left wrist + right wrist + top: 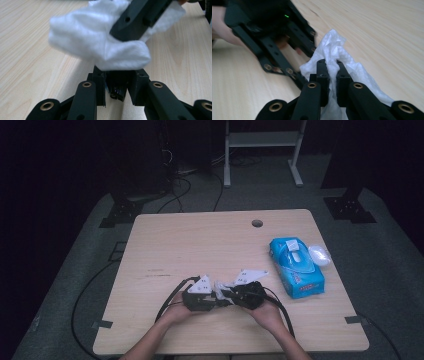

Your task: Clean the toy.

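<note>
Two hands come in over the near edge of the bench point(165, 245), each carrying a claw, and the two claws meet tip to tip near the front middle of the wood. Between them sits a white tissue point(220, 285). In the right gripper view the right claw point(333, 65) has its jaws pressed together on a crumpled fold of that tissue point(334, 50), the sheet bunching up past the tips and trailing down under the linkage. In the left gripper view the left claw point(119, 86) has its jaws drawn close, nipping a small dark part right at the lower edge of the tissue point(100, 40); whether the pads catch the cloth itself I cannot tell. The other claw's black jaw lies across the top of the tissue there.

Farther out, to the right and well apart from the hands, a blue pack of wipes point(296, 266) lies flat, with a clear plastic lid point(319, 255) just beside it.
</note>
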A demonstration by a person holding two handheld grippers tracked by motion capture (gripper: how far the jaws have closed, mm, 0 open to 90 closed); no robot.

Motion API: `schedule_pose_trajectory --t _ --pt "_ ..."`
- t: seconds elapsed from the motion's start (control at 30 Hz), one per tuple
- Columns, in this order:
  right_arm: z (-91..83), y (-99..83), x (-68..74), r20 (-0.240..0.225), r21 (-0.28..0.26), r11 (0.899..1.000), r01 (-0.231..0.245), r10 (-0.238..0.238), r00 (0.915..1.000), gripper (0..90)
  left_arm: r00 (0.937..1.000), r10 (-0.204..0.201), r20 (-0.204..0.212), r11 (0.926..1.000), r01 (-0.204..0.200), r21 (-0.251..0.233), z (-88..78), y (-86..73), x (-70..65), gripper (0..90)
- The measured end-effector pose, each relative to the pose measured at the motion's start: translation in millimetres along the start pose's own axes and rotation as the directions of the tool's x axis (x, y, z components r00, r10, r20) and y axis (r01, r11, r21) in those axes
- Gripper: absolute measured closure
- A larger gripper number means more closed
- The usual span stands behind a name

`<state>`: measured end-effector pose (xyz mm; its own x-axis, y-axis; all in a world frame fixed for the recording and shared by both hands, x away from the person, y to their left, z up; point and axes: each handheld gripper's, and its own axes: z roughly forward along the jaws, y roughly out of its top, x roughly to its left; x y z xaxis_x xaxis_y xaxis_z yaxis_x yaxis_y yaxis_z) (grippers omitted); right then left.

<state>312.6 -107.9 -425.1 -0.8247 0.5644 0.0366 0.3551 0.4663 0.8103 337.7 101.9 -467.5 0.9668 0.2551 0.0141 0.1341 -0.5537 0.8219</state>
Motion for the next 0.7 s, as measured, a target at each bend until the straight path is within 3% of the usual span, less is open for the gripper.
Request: schedule_pose_trajectory --t 0.03,0.13,0.23,0.3,0.37,0.43,0.53,0.6,0.7 --pt "-4.0 -1.8 -3.5 0.025 0.003 1.000 0.005 -0.005 0.9997 84.4 1.0000 -0.001 0.000 1.0000 0.001 -0.001 0.2 0.1 0.0 71.0" --pt "-9.7 -4.6 -9.0 0.041 0.006 1.000 -0.024 0.024 0.9989 84.4 1.0000 0.003 0.000 1.0000 -0.003 0.000 1.5 1.1 -0.8 71.0" --pt "-2.2 -1.7 -2.0 -0.001 -0.010 1.000 -0.028 0.028 0.9996 84.3 1.0000 0.004 -0.001 1.0000 -0.004 0.001 1.6 1.3 -1.0 71.0" --pt "3.5 1.5 5.1 0.008 -0.008 1.000 0.009 -0.009 0.9999 84.4 1.0000 0.001 -0.002 1.0000 -0.001 0.006 -0.5 0.5 0.2 71.0" --pt "2.1 1.4 2.0 0.000 -0.002 1.000 -0.001 0.001 1.0000 84.5 1.0000 0.001 -0.002 1.0000 -0.001 0.002 -0.9 -0.2 0.3 71.0" --pt "-5.2 -2.7 -4.4 0.020 0.001 1.000 -0.009 0.009 0.9998 84.4 1.0000 0.005 -0.004 1.0000 -0.005 0.003 -0.7 0.0 0.1 71.0" --pt "-18.7 -10.6 -16.8 0.085 0.021 0.999 -0.031 0.029 0.9959 84.4 1.0000 -0.002 0.000 1.0000 0.002 0.000 -0.5 -0.1 0.6 71.0" --pt "-21.7 -12.5 -20.6 0.079 0.007 0.998 -0.069 0.068 0.9945 84.5 1.0000 -0.002 -0.005 1.0000 0.002 0.005 0.1 0.7 0.1 71.0" --pt "-11.8 -7.4 -9.9 0.030 -0.007 0.999 -0.039 0.039 0.9988 84.4 1.0000 0.005 -0.005 1.0000 -0.005 0.004 0.8 1.1 0.0 71.0"
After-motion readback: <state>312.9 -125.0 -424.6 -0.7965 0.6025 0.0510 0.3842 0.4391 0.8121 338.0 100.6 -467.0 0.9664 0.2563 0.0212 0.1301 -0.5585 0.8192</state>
